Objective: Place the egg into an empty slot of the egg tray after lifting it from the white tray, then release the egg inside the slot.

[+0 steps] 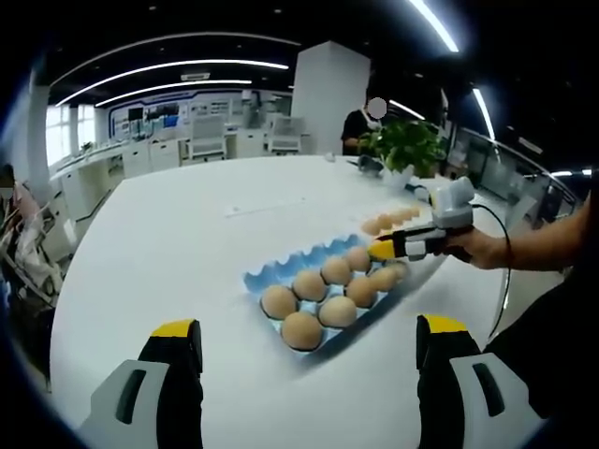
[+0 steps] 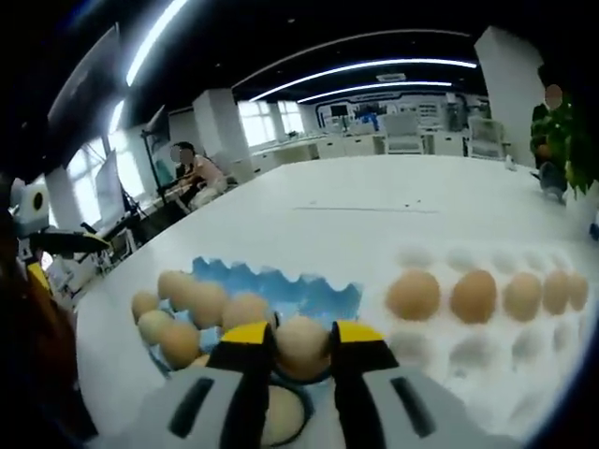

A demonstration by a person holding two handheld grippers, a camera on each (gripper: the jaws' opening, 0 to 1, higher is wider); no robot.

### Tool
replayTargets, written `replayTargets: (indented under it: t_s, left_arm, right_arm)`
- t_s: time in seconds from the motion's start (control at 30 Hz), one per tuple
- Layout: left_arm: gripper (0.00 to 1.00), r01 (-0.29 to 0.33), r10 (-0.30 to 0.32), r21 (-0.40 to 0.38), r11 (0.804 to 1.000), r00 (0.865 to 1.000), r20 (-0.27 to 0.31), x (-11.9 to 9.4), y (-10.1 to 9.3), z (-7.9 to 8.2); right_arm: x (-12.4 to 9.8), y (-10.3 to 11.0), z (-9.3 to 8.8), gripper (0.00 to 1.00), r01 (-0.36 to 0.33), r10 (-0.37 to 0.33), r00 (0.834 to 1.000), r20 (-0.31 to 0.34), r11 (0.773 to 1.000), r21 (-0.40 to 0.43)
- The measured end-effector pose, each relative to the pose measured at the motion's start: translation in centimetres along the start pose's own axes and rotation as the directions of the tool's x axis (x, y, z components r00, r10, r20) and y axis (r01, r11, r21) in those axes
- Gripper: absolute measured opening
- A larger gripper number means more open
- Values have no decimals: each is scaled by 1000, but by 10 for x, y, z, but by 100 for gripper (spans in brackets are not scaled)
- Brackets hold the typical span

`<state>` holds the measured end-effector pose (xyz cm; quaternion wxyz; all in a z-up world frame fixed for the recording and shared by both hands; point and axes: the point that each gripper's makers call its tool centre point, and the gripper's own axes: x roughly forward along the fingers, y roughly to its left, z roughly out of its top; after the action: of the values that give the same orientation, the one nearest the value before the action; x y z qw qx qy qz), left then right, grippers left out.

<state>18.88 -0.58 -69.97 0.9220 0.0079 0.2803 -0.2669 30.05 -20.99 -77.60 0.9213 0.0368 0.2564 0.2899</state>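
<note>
A blue egg tray (image 1: 281, 273) lies on the white table and holds several brown eggs (image 1: 301, 329). My left gripper (image 1: 308, 327) hangs open in front of it, jaws wide apart with nothing between them. My right gripper (image 1: 382, 250), held by a hand, reaches in from the right over the tray's far end. In the right gripper view, the right gripper (image 2: 301, 339) is shut on a brown egg (image 2: 301, 344) just above the blue egg tray (image 2: 281, 285). To its right, the white tray (image 2: 524, 351) carries a row of eggs (image 2: 473, 295).
The white tray (image 1: 374, 217) lies just behind the blue one. A potted plant (image 1: 407, 145) stands at the table's far edge with a person (image 1: 356, 129) beside it. Bare white table (image 1: 187, 234) spreads to the left. Office desks and another seated person (image 2: 195, 168) are in the background.
</note>
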Motion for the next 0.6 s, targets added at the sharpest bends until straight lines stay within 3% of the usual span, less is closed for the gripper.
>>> replayTargets:
  t_s: [0.37, 0.6]
  left_arm:
    - [95, -4, 4, 3, 1000, 1000, -4, 1, 2, 0]
    - [95, -4, 4, 9, 1000, 1000, -13, 0, 1, -2]
  right_arm:
    - [0, 1, -2, 25, 2, -2, 1000, 1, 997, -81]
    - [-5, 2, -3, 27, -3, 3, 1000, 7, 999, -48]
